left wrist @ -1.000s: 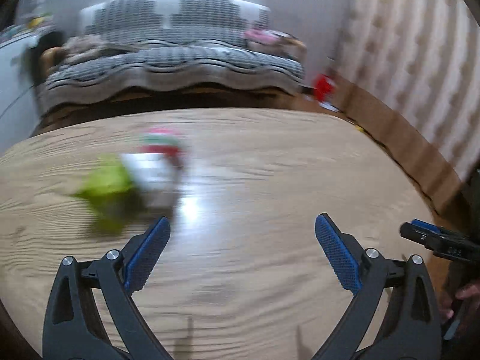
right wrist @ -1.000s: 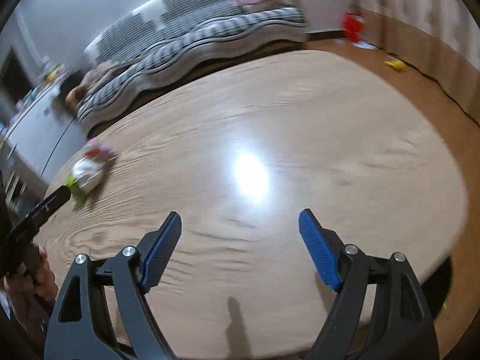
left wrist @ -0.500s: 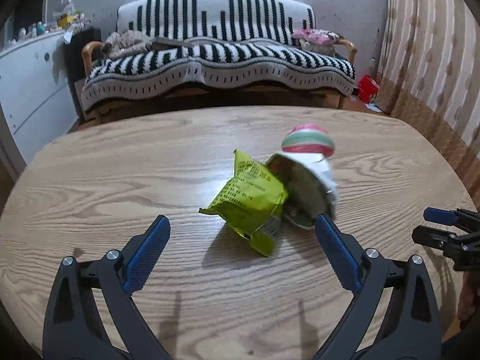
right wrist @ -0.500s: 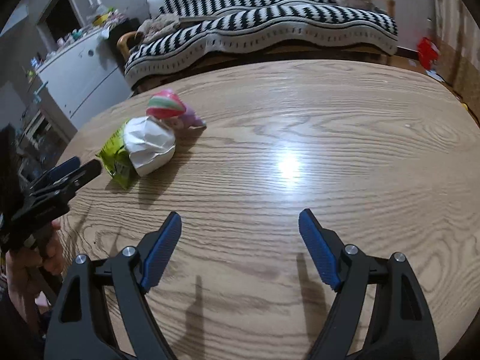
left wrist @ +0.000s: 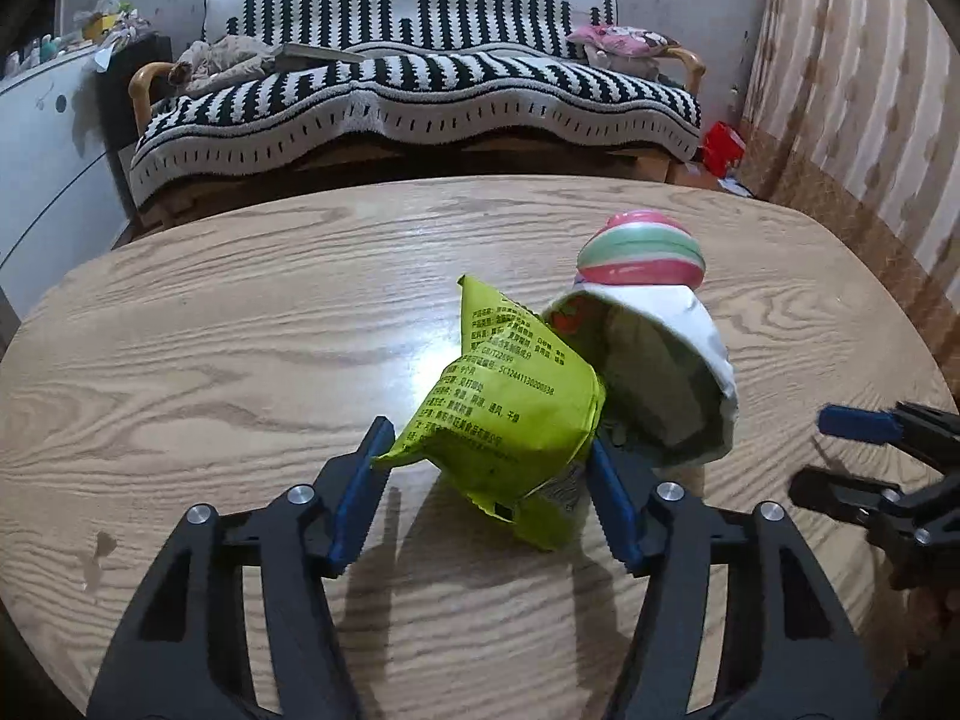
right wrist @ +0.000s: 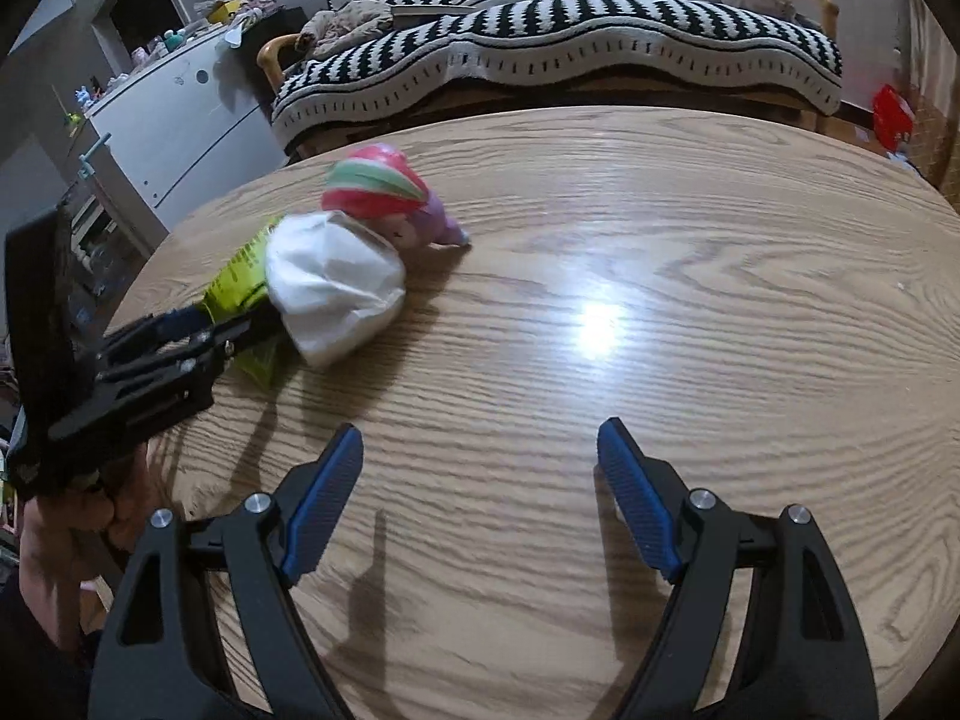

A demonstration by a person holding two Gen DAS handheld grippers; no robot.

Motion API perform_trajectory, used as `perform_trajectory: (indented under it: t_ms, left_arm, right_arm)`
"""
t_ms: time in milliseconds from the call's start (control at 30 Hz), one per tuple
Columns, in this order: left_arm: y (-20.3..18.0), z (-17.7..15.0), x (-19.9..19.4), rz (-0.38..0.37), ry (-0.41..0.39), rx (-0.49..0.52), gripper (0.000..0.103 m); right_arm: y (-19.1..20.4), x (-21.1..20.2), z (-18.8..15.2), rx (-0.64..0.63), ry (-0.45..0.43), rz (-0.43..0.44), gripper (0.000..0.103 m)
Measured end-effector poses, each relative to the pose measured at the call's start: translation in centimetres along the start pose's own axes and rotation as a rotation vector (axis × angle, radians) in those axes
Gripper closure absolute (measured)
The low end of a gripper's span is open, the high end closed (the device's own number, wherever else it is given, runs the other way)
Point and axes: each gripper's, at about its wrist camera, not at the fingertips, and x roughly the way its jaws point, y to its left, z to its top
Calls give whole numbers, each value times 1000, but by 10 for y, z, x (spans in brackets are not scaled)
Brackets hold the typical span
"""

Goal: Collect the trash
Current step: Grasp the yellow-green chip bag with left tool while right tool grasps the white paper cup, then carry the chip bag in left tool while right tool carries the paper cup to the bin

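Three pieces of trash lie together on the oval wooden table point(left wrist: 240, 360): a lime-green snack wrapper point(left wrist: 510, 408), a crumpled white bag point(left wrist: 666, 372) and a pink-and-green striped packet point(left wrist: 639, 246). My left gripper point(left wrist: 487, 438) straddles the green wrapper and its jaws are closing. The wrapper's left flap brushes one pad, and a gap remains beside the wrapper's body. The right wrist view shows the same pile, with the green wrapper point(right wrist: 240, 276), white bag point(right wrist: 336, 288) and striped packet point(right wrist: 378, 186), and the left gripper point(right wrist: 198, 330) at it. My right gripper point(right wrist: 480, 433) hangs open and empty over bare wood.
A black-and-white striped sofa point(left wrist: 420, 90) stands behind the table. A white cabinet point(right wrist: 174, 126) is at the left, and a red item point(left wrist: 723, 147) lies on the floor by the curtain point(left wrist: 858, 120). The right gripper point(left wrist: 816, 453) shows at the right edge.
The left gripper came down and forward onto the trash pile, and its jaws narrowed around the green wrapper. The right gripper swung and levelled out towards the pile, still wide open.
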Motion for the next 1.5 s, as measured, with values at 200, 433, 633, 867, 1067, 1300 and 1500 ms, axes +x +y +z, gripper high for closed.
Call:
perform_trajectory:
  t_ms: [200, 433, 633, 867, 1067, 1300, 1500]
  left_arm:
    - [12, -15, -34, 26, 7, -12, 51]
    - [41, -37, -63, 71, 30, -107, 51]
    - [51, -38, -70, 91, 29, -177, 51]
    - [34, -35, -71, 70, 21, -155, 51]
    - [2, -34, -72, 21, 8, -101, 51]
    - [-52, -28, -79, -74, -22, -33, 51]
    - [-135, -29, -71, -176, -9, 85, 51]
  right_arm:
    - [26, 16, 15, -29, -7, 56, 25]
    - [60, 42, 39, -90, -23, 39, 25]
    - [69, 59, 49, -95, -7, 36, 51]
    - [67, 30, 32, -120, -27, 50, 53]
    - [41, -26, 5, -117, -64, 31, 54]
    - [-26, -85, -33, -7, -90, -38, 54]
    - [-100, -144, -72, 105, -126, -146, 54]
